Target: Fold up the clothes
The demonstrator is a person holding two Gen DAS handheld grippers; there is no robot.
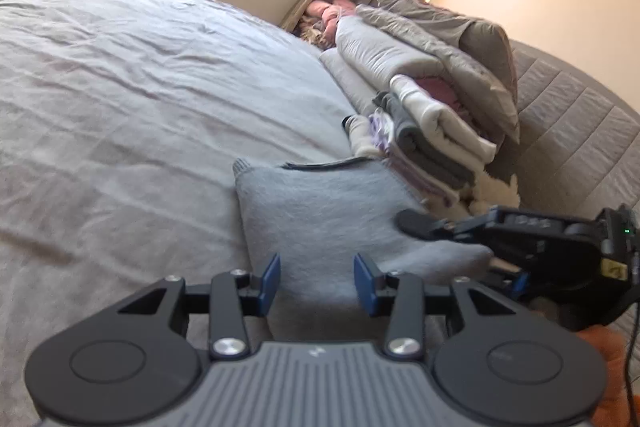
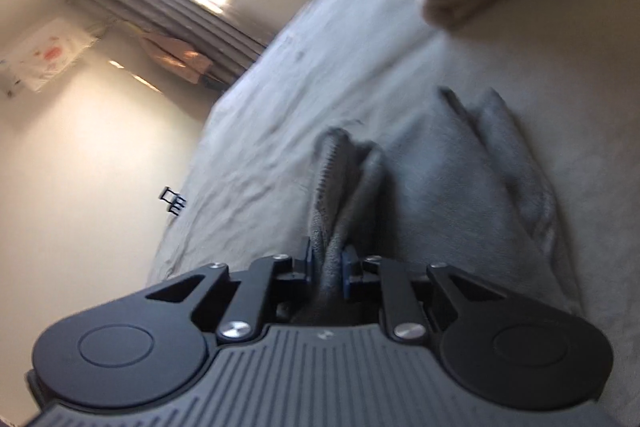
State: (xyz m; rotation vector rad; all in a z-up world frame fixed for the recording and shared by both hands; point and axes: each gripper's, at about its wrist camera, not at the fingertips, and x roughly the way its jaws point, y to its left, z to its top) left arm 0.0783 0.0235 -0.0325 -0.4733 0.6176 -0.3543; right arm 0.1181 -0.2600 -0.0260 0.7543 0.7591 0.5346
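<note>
The bed sheet took up the whole left side, wrinkly and bare, which is probably why the folding was happening there. Moving right, the left gripper sat low over the near edge of the grey garment, blue pads spread wide with nothing pinched between them. Looked to me like it was just hovering, ready to pin or take an edge.

The garment itself lay on the bed right next to the stack of folded clothes, already doubled up into a compact shape, soft fleecy-looking knit with a darker trim along the far edge. Couldn't tell if it's a sweater or sweatpants tbh.

Further right, the right gripper reached in from the side onto the cloth. Its own camera showed the right gripper clamped on a bunched ribbed edge of the grey garment, lifting that bit off the sheet, my guess to carry it over for another fold. That view was pretty blurry.
</note>
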